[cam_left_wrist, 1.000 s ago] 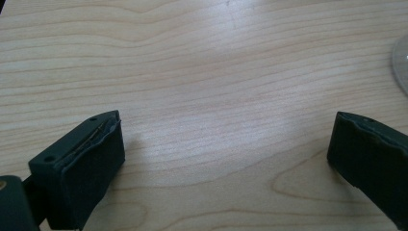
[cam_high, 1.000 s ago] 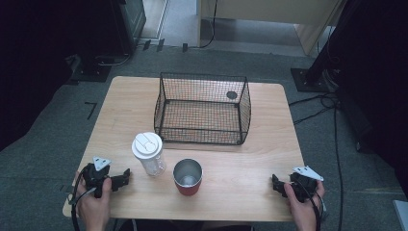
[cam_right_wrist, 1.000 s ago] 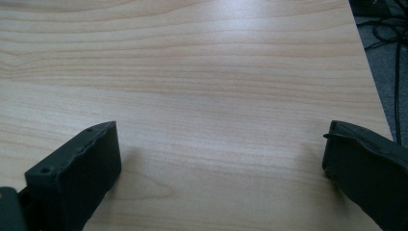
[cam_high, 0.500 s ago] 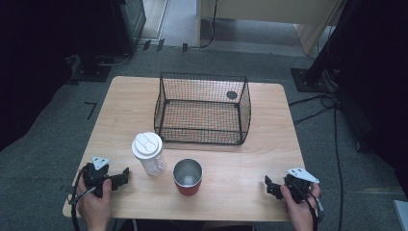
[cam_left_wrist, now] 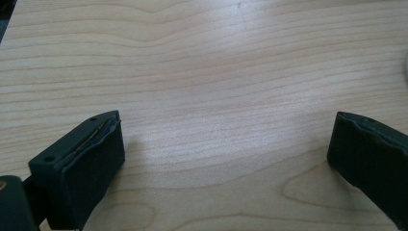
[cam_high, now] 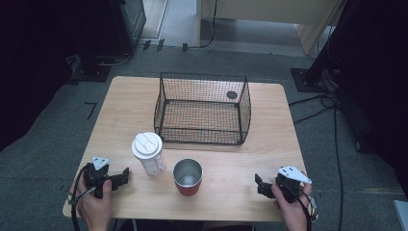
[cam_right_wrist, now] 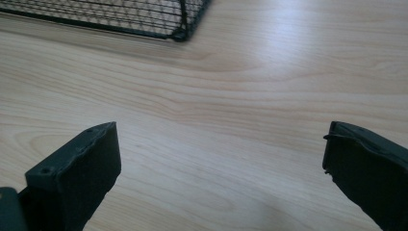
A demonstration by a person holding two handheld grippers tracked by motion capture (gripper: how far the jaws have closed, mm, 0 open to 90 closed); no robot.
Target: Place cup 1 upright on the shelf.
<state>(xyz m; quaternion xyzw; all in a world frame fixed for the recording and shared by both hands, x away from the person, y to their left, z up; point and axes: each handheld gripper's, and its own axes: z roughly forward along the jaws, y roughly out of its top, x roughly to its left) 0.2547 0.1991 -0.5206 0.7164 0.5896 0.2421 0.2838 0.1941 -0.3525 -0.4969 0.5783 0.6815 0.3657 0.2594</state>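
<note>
Left hand-held gripper [cam_high: 124, 174] low at the near-left corner of the light wooden surface [cam_high: 269, 144], held in the left hand [cam_high: 96, 204], jaws spread wide, nothing between them, just bare wood grain in the left gripper view [cam_left_wrist: 226, 144]. Right hand-held gripper [cam_high: 260, 184] at the near-right edge, gripped by the right hand [cam_high: 293, 211], jaws likewise spread wide and empty, pointing left across the surface; grey three-cornered plate on top.

Nearest to left hand-held gripper: clear plastic tumbler with white round lid [cam_high: 148, 155], upright, just right of the jaw tips, apart, not touching. Next to it, toward centre: red cup with steel-lined inside [cam_high: 187, 176], upright, open mouth up, near the tumbler but with a gap. Cup sits between the two hand-held grippers, well apart from the right one.

Behind both: black wire mesh basket [cam_high: 202, 109], rectangular, resting flat mid-surface toward the far edge, small dark round spot [cam_high: 232, 95] visible at its far right corner, cannot tell whether inside or under the mesh. Near corner of the basket rim visible at the top of the right gripper view [cam_right_wrist: 183, 24], well clear of the jaws.

Grey carpet floor [cam_high: 57, 120] around, black cables [cam_high: 332, 125] trailing at right
</note>
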